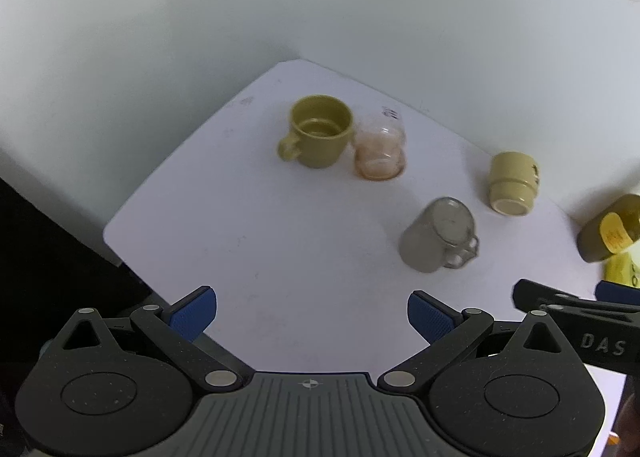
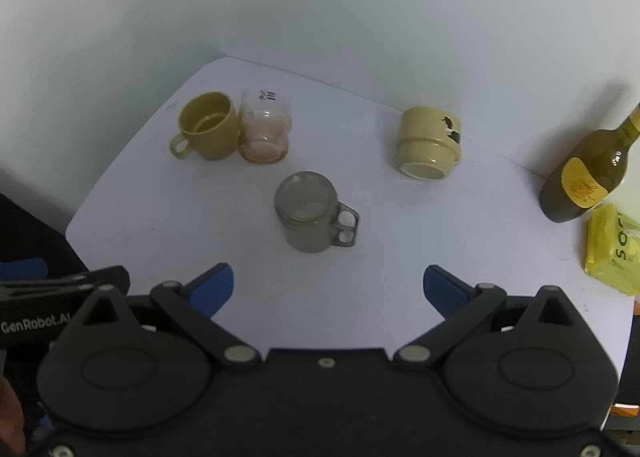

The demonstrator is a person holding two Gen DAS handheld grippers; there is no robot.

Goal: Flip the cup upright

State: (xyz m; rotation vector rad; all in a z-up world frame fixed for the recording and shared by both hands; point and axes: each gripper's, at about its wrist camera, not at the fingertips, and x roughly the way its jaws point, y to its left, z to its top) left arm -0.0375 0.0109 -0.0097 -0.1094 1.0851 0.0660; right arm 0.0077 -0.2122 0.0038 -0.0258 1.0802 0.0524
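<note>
The grey cup (image 2: 310, 213) stands upside down near the middle of the white table (image 2: 160, 217), its flat base uppermost and its two-holed handle pointing toward 4 o'clock in the right wrist view; in the left wrist view the same cup (image 1: 436, 235) sits at about 2 o'clock from the frame's centre, handle toward the lower right; nothing touches it. The right gripper (image 2: 328, 285) hovers just short of the cup, at 6 o'clock from it, with its blue-padded fingers (image 2: 214, 289) spread wide and nothing between them; the left gripper (image 1: 312, 311) is likewise spread wide and empty, over bare table, the cup lying off toward 1 o'clock from it. At 10 o'clock from the grey cup stands an upright olive mug (image 2: 208, 125), handle toward the lower left; touching its right side is a clear glass (image 2: 266, 129) with a pinkish tint at the bottom. At 2 o'clock from the grey cup, well apart, a pale yellow cup (image 2: 428, 143) lies on its side with its base facing the camera and a dark mark on its wall. Toward 3 o'clock, by the wall, stands a dark olive bottle (image 2: 584, 177) with a yellow label; just below it lies a yellow packet (image 2: 612, 253) at the table's edge.
</note>
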